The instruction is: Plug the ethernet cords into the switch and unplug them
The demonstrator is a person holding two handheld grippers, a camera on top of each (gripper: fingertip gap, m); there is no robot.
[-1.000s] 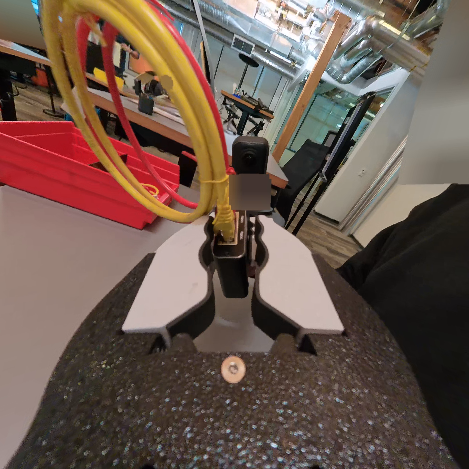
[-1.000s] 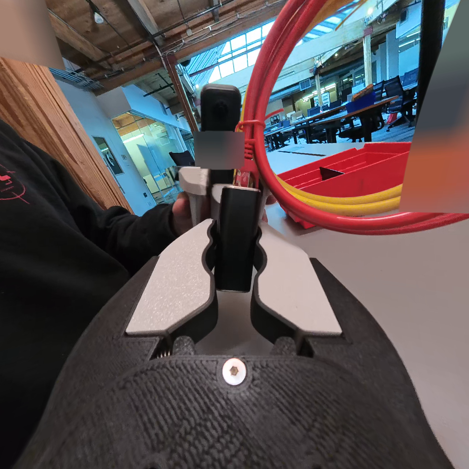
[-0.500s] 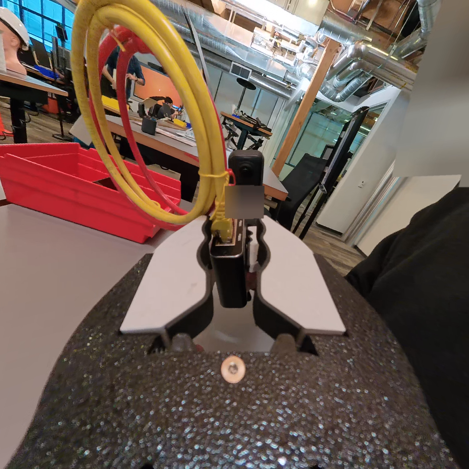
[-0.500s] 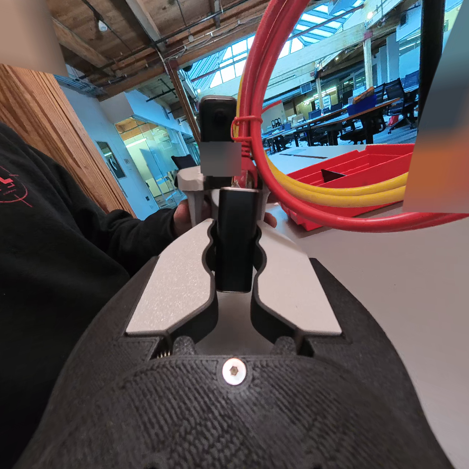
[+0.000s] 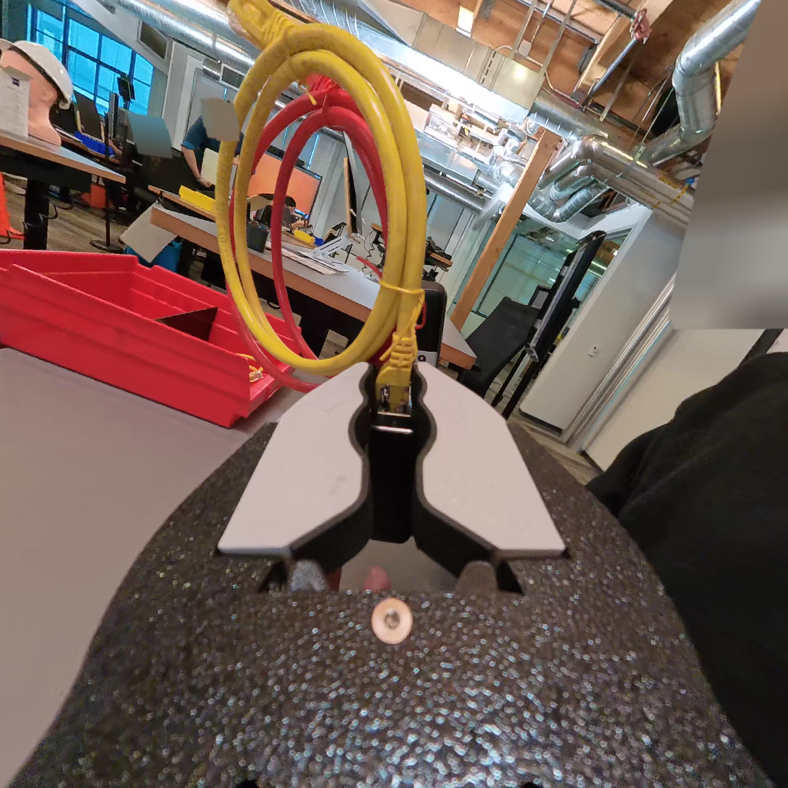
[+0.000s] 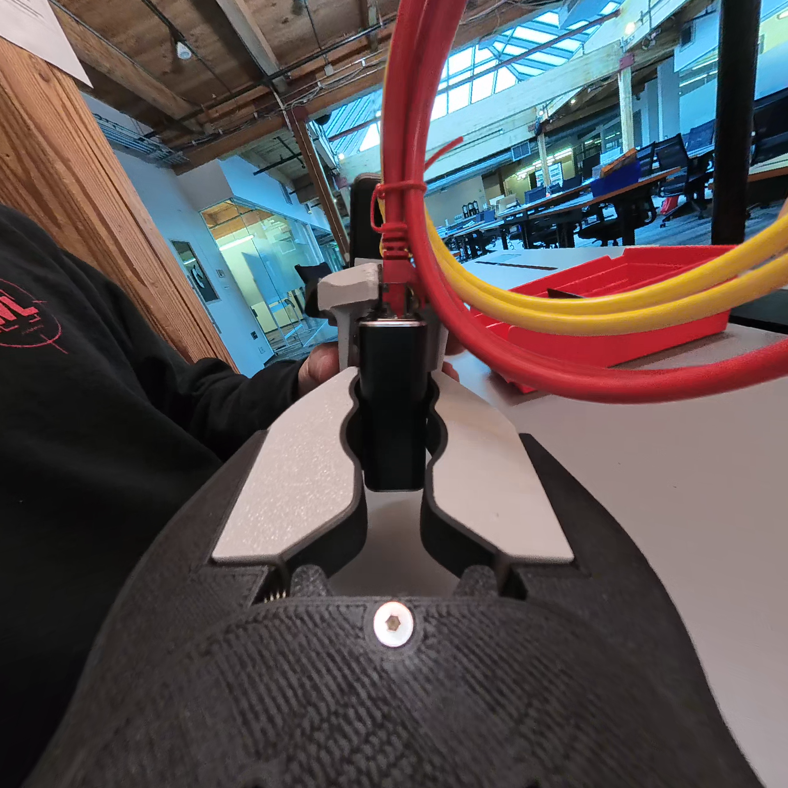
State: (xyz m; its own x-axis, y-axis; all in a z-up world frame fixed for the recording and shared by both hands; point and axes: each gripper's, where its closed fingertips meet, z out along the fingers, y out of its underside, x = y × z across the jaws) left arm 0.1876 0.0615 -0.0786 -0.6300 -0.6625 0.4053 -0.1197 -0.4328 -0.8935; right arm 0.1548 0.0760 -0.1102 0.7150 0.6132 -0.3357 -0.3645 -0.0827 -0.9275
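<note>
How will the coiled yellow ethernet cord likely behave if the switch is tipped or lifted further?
The yellow ethernet cord is tied into a loop standing above the switch, so it is probably springy rather than limp. Its free plug sticks out on top and would likely sway. It looks light, unlikely to pull free from the switch.

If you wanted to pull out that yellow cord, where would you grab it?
Probably at the ribbed yellow plug right above the black switch, pinched from its two sides. It stands stiff and upright there; the yellow cord loops above are springy and would just flex.
</note>
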